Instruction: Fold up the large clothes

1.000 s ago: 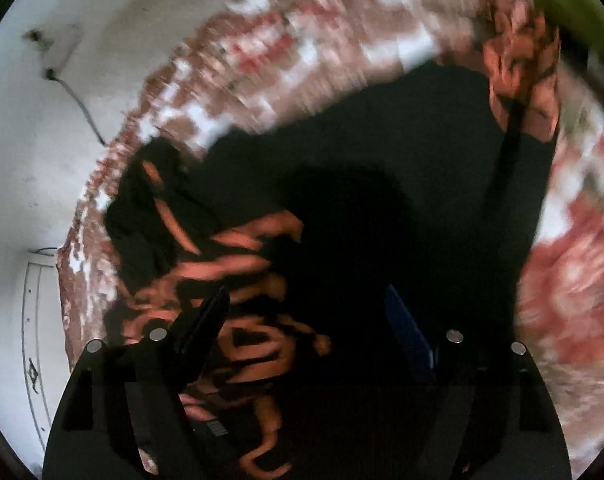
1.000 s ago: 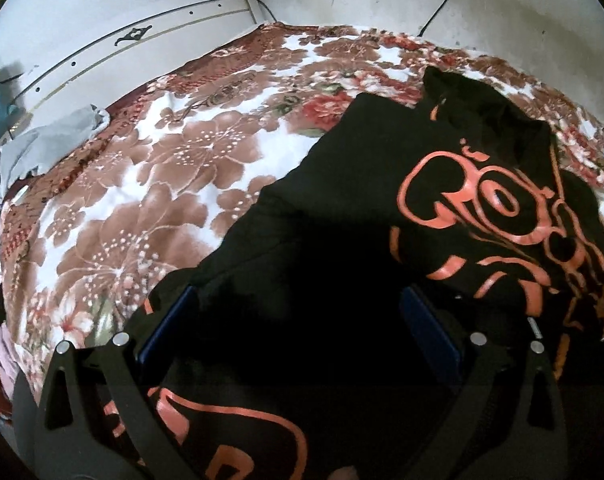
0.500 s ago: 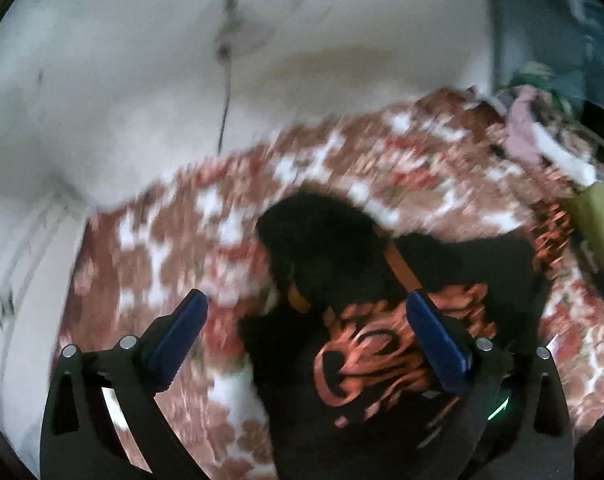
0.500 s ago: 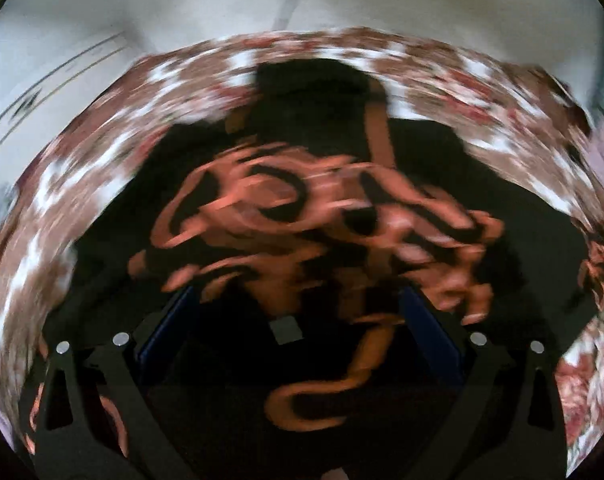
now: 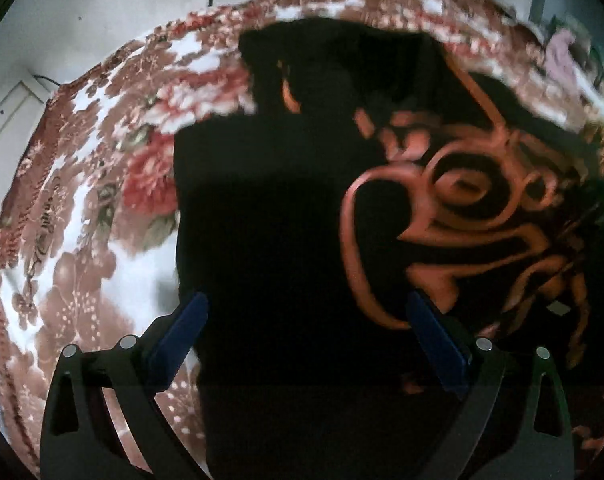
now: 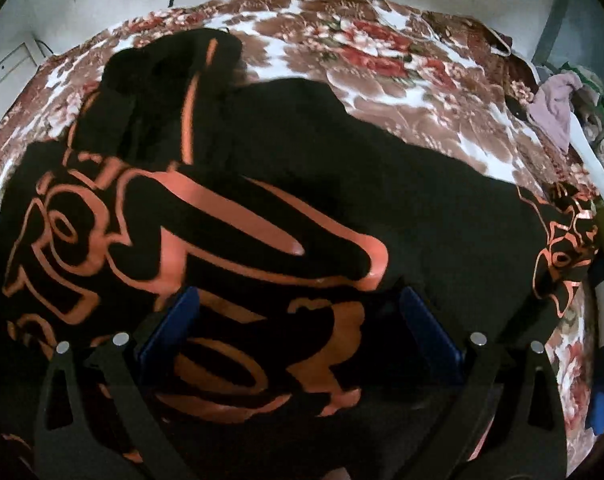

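Black with orange print, the garment (image 6: 302,184) lies spread on the floral bedspread (image 6: 402,80) under our left gripper (image 5: 306,320), whose jaws have just been opening, and right gripper (image 6: 298,312), all 4 blue pads spread with nothing pinched, so we judge a fold just laid and next need an edge to grasp.

Both wrist cams look steeply down at the bed (image 5: 82,240), close above the black garment (image 5: 262,220). We see the left cam over the garment's left edge, the right cam over its orange print (image 6: 262,220). Both views share that print, the floral bedspread and the white wall (image 6: 82,0) beyond the bed.
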Demonstrator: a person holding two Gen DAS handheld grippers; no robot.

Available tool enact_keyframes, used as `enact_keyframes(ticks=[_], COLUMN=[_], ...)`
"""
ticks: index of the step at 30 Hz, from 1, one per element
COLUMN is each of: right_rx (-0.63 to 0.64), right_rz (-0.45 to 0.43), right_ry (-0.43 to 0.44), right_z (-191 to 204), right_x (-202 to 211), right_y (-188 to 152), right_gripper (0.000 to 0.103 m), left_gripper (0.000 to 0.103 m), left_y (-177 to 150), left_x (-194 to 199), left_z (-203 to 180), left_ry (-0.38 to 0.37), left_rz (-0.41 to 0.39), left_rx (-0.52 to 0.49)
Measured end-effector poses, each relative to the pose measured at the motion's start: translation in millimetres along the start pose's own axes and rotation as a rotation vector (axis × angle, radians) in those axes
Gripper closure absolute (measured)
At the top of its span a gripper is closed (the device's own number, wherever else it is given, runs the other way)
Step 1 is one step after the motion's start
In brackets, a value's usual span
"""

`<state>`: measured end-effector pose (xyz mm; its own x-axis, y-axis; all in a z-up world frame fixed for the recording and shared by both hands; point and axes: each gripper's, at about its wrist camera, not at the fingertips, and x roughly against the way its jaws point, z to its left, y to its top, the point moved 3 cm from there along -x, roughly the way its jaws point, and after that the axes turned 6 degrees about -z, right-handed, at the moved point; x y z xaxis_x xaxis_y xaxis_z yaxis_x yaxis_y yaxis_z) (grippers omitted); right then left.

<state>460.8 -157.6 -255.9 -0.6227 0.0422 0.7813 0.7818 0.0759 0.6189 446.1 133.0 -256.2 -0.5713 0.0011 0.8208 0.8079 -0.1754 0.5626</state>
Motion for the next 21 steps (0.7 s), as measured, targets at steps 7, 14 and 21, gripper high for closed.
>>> enact_keyframes(ticks=[7, 14, 21], right_rx=[-0.067, -0.338, -0.836], right_rz=[-0.08, -0.048, 0.053], right_ry=[0.033, -0.168, -0.017], right_z=[-67.0, -233.4, -345.1], right_x=[41.9, 71.0, 22.6], right_y=[1.7, 21.6, 6.4], right_gripper=[0.004, 0.004, 0.004], left_gripper=[0.005, 0.005, 0.005], left_y=[-5.2, 20.3, 35.1], left_x=[20.0, 69.0, 57.5], left_z=[4.8, -27.2, -86.5], left_ry=[0.054, -0.017, -0.199], left_rz=[-0.032, -0.161, -0.119], left_rx=[-0.009, -0.002, 0.088])
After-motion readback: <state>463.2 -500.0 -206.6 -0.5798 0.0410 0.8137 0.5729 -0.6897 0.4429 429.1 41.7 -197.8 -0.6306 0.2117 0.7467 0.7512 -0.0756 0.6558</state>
